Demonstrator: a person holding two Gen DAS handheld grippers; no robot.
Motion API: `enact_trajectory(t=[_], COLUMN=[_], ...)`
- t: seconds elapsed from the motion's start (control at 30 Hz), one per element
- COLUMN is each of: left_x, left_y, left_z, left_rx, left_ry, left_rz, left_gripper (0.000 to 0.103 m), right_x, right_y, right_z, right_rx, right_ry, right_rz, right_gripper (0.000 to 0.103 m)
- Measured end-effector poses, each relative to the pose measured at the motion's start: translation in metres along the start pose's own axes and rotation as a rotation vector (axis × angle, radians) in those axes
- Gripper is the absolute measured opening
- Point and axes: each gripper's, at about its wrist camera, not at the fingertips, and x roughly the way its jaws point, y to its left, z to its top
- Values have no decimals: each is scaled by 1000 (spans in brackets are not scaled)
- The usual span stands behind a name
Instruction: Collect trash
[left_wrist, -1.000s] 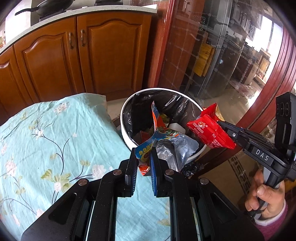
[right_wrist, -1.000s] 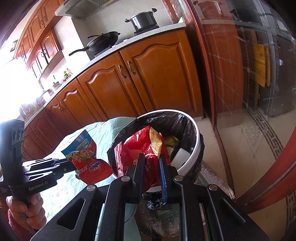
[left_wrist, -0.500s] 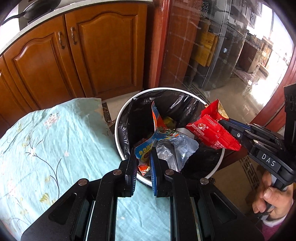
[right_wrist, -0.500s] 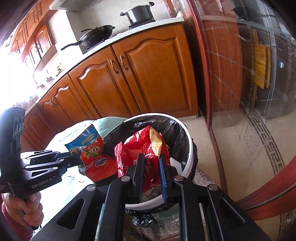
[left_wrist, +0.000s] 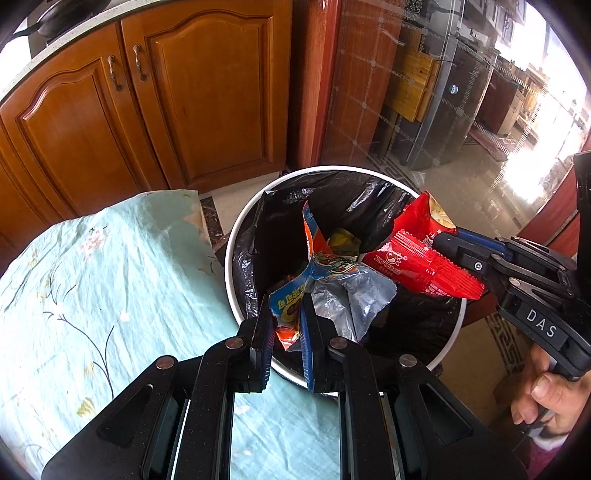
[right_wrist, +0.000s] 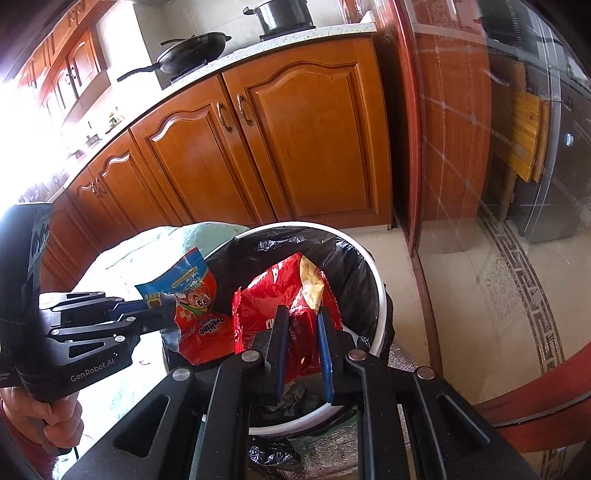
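Note:
A white bin (left_wrist: 236, 236) with a black liner stands beside the table; it also shows in the right wrist view (right_wrist: 380, 295). My left gripper (left_wrist: 286, 314) is shut on a blue and orange snack wrapper (left_wrist: 317, 262) and holds it over the bin's mouth; the wrapper shows in the right wrist view (right_wrist: 192, 291). My right gripper (right_wrist: 301, 317) is shut on a red snack bag (right_wrist: 280, 291) over the bin; the bag shows in the left wrist view (left_wrist: 417, 258). Some trash lies deep in the bin.
A table with a light blue floral cloth (left_wrist: 92, 288) lies left of the bin. Wooden kitchen cabinets (right_wrist: 288, 122) stand behind, with a pan (right_wrist: 192, 51) and pot (right_wrist: 284, 14) on the counter. A glass door (right_wrist: 498, 147) is at the right.
Both grippers have moved forward with their wrappers, from beside the bin's rim to over its opening. Both stay shut.

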Motion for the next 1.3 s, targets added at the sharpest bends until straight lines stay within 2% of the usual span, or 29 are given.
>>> enact_trajectory(t=[0.17, 0.23, 0.3, 0.33, 0.37, 0.4, 0.43, 0.73, 0.8, 0.93, 1.0, 1.1, 1.3], left_x=[2, 2, 0, -1, -2, -4, -6, -18, -21, -31, -37, -47, -70], left_y=[-1, -1, 0, 0, 0, 0, 1, 10, 12, 21, 25, 34, 48], left_z=[1, 1, 2, 2, 1, 1, 1, -9, -14, -30, -41, -59, -104], left_rx=[9, 7, 4, 3, 1, 2, 2, -27, -40, -95, -125, -193, -317], left_ry=[8, 10, 5, 3, -3, -9, -14, -25, -28, -54, -69, -99, -174], left_rz=[8, 7, 1, 4, 7, 8, 11, 14, 8, -7, -14, -16, 2], left_gripper=[13, 15, 18, 26, 33, 35, 37, 38, 39, 59, 60, 65, 67], right_x=[2, 3, 2, 2, 2, 1, 0, -12, -16, -26, -31, -39, -57], right_y=[0, -2, -3, -4, -5, -6, -6, 3, 5, 10, 14, 19, 34], right_z=[0, 1, 2, 2, 2, 2, 2, -1, -3, -12, -18, -30, -58], right_rx=[0, 12, 24, 29, 34, 42, 45, 54, 59, 88, 104, 123, 139], right_ry=[9, 10, 11, 9, 7, 3, 0, -27, -37, -68, -89, -125, -202], right_rz=[-3, 4, 10, 11, 14, 24, 26, 50, 66, 99, 113, 125, 116], right_gripper=[15, 20, 20, 20, 23, 32, 37, 38, 44, 59, 74, 85, 87])
